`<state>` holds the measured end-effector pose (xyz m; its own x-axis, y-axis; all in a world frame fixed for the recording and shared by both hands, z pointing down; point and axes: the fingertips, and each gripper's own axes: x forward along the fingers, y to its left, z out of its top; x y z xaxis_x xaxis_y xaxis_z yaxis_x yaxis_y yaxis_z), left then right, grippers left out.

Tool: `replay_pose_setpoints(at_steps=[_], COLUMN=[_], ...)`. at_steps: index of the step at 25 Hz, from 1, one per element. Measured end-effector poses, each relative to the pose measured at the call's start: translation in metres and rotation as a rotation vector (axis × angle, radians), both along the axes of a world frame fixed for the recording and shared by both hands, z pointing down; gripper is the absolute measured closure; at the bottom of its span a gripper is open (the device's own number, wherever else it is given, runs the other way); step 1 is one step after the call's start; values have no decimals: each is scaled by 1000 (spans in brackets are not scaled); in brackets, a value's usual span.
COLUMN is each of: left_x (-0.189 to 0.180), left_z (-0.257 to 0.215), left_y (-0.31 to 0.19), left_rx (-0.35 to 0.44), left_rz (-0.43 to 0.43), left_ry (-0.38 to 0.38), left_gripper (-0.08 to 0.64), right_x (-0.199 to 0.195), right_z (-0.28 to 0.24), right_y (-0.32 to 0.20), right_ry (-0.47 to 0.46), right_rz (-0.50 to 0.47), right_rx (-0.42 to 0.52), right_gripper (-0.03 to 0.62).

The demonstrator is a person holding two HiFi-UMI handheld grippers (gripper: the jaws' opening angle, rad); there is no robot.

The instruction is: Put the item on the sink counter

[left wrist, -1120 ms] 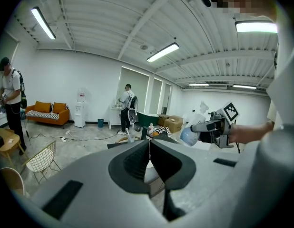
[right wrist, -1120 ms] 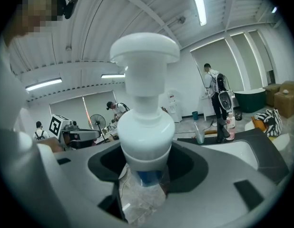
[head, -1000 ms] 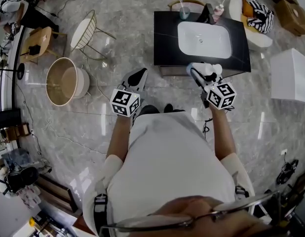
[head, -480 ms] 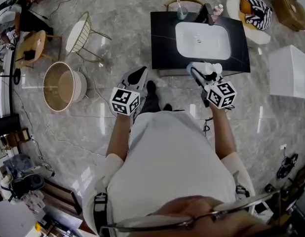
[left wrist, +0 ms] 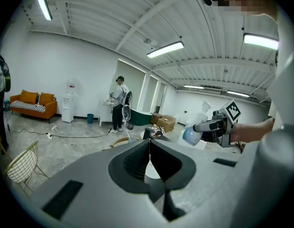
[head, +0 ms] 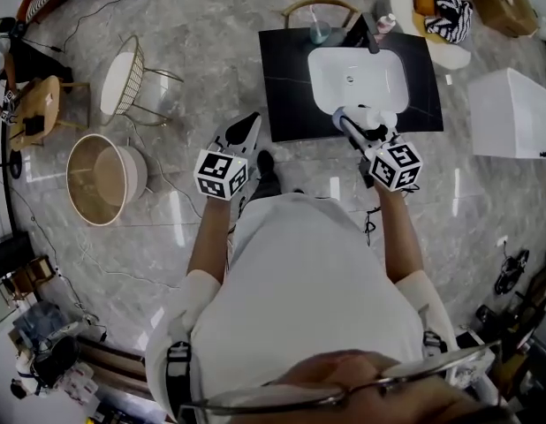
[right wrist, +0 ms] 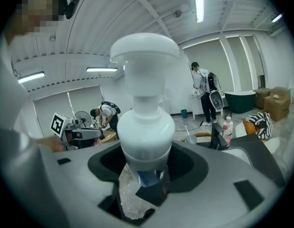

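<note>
Your right gripper (right wrist: pixel 146 177): fingers grasping a white pump bottle (right wrist: pixel 144 122) low on its body, pump head up. In the head view the bottle (head: pixel 372 118) shows at the near edge of the black worktop (head: pixel 286 78), just in front of the white basin (head: pixel 357 78), still held and not set down. Your left gripper (left wrist: pixel 149 158): fingers clenched together, nothing between them, held left of the worktop's near corner.

Grey marble floor (head: pixel 211 25), wire chair (head: pixel 121 71), orange sofa (left wrist: pixel 33 106), ceiling strip lights (left wrist: pixel 165 49)
</note>
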<state>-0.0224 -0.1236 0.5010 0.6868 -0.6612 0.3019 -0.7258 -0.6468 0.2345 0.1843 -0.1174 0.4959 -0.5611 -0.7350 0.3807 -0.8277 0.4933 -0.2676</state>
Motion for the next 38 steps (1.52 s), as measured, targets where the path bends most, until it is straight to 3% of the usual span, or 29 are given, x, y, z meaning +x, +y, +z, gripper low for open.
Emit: replay_pose_setpoints(at_steps=[14, 22, 30, 38], left_x=[-28, -31, -26, -34], left_z=[24, 38, 49, 50], left_y=[-81, -105, -120, -132], left_rx=[-35, -64, -94, -116], left_rz=[124, 139, 88, -58], left_ry=[11, 30, 28, 38], left_gripper=[555, 555, 555, 555], right_x=[-33, -47, -56, -74], right_z=[2, 7, 25, 65], right_y=[-85, -118, -154, -201], right_ry=[40, 67, 107, 147], right_rz=[94, 103, 29, -90], right_rx=[-15, -23, -34, -39], right_gripper=[341, 341, 341, 341])
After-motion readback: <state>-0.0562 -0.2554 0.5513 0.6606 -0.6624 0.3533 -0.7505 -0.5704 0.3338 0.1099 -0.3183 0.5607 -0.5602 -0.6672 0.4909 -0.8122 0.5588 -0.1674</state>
